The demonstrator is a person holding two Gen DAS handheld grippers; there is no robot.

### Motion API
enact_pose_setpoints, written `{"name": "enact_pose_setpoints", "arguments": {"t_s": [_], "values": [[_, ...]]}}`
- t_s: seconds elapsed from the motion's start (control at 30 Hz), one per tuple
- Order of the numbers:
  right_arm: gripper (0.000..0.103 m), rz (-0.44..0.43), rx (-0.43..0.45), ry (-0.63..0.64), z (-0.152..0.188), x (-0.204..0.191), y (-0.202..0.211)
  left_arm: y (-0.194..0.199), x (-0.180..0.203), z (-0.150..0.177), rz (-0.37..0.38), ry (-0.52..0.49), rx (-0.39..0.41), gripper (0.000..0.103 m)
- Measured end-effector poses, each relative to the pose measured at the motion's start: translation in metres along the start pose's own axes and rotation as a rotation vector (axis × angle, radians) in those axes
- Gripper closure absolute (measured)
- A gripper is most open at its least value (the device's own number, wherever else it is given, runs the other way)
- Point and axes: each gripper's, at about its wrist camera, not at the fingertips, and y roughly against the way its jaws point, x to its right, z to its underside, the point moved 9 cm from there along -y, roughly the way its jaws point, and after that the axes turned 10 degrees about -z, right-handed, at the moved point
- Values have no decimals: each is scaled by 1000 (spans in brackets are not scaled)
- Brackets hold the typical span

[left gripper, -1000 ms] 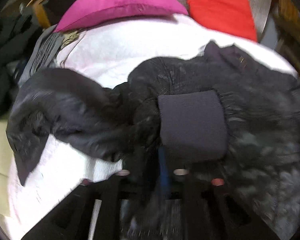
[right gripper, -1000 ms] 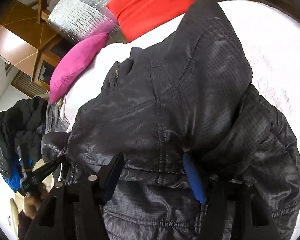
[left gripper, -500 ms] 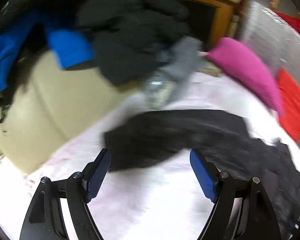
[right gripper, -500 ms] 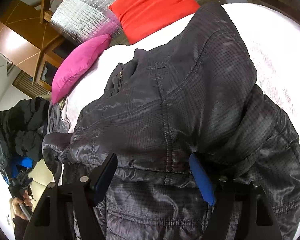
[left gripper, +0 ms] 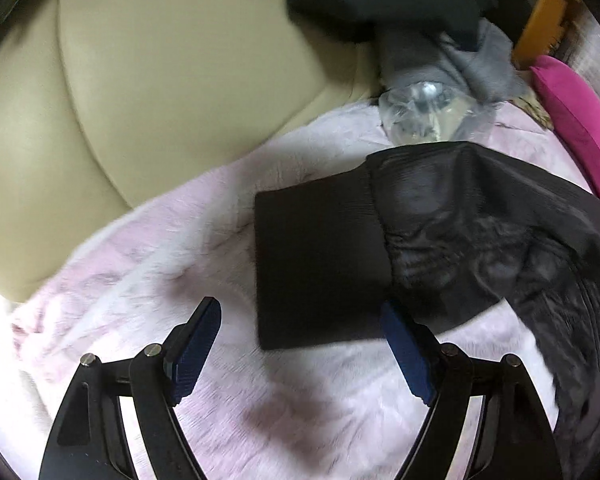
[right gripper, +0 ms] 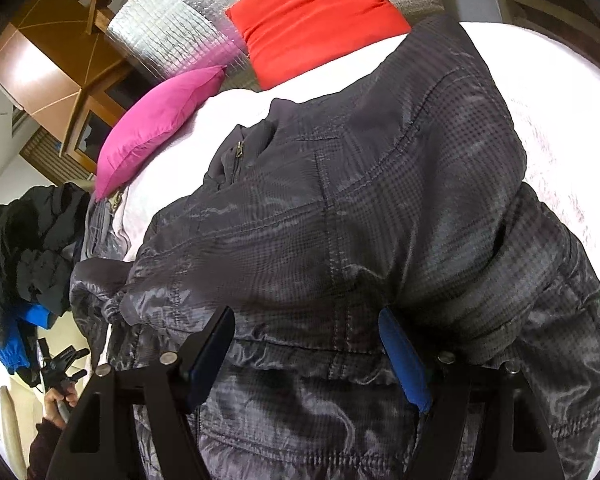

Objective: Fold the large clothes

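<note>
Little of the fold looks done: the dark jacket (right gripper: 360, 240) lies spread on the pale pink blanket (left gripper: 180, 280), its cuff (left gripper: 316, 264) at twelve o'clock from the wide-apart left gripper (left gripper: 300, 352), while the right gripper (right gripper: 312, 356) hovers spread over its body, gripping nothing as far as I can tell.

I am in a home bedroom. A bed with a pale pink fleece blanket (left gripper: 228, 264) holds a magenta pillow (right gripper: 160, 120) and a red pillow (right gripper: 312, 16). Wooden furniture (right gripper: 56, 60) stands behind.
</note>
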Motion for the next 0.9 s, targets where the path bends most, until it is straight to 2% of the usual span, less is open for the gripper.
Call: {"name": "enact_pose_setpoints", "arguments": {"t_s": [0.17,0.23,0.27,0.3,0.33,0.37,0.4,0.5,0.6,0.73,0.9], "values": [[25,18,1,25,0,-2,-3,-15,5,-3,56,49,37,23],[25,24,1,30,0,-2,-3,-14,7,-8,82,43,62,43],[25,28,1,36,1,-2,-4,-13,7,-10,57,24,79,48],[25,31,1,42,1,-2,-4,-11,8,-12,42,3,91,61],[25,33,0,44,1,-3,-4,-10,9,-14,34,-15,99,79],[25,35,1,47,1,-3,-5,-7,8,-15,31,-20,103,88],[25,35,1,48,1,-3,-4,-2,8,-18,46,-13,108,92],[25,29,4,41,0,-2,-3,22,18,-25,73,-36,165,95],[25,17,5,26,0,-2,-1,64,41,-29,72,-141,238,95],[25,-7,3,4,-1,0,6,110,58,-35,132,-161,299,96],[25,-36,12,-36,-3,1,12,175,101,-21,171,-265,357,97]]}}
